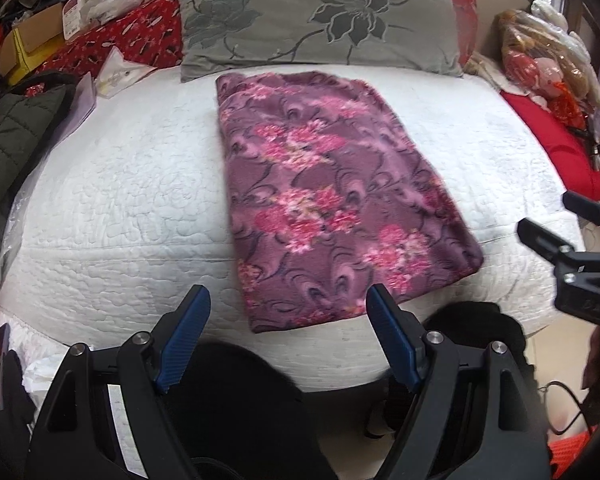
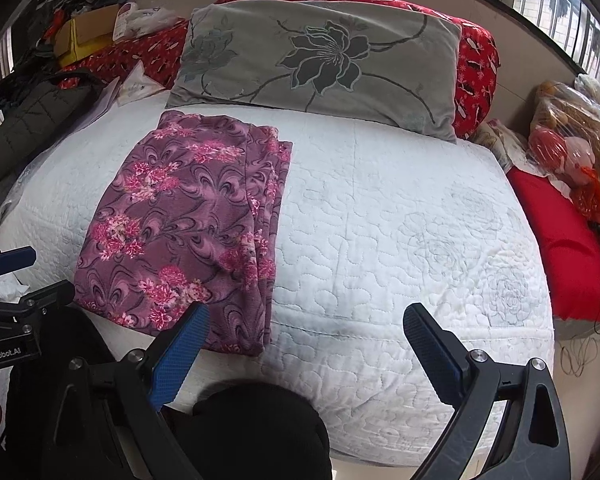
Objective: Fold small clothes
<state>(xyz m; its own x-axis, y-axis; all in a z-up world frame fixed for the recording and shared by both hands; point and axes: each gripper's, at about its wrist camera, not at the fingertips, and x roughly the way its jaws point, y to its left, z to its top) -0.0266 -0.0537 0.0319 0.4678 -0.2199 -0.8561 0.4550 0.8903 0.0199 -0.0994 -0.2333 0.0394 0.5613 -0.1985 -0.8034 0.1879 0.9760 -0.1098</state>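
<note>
"GenRobot.AI" printed on left gripper (image 2: 14,276) body, lower left of the right-wrist view. Left gripper and right gripper (image 2: 306,322) both spread wide, empty, angled downward. Folded purple floral garment (image 1: 332,200) flat on white quilt (image 2: 400,240), centre frame.

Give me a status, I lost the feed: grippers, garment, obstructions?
Left gripper open, empty. Right gripper open, empty. Purple floral garment folded flat on the white quilt, untouched. Nothing in the way.
</note>
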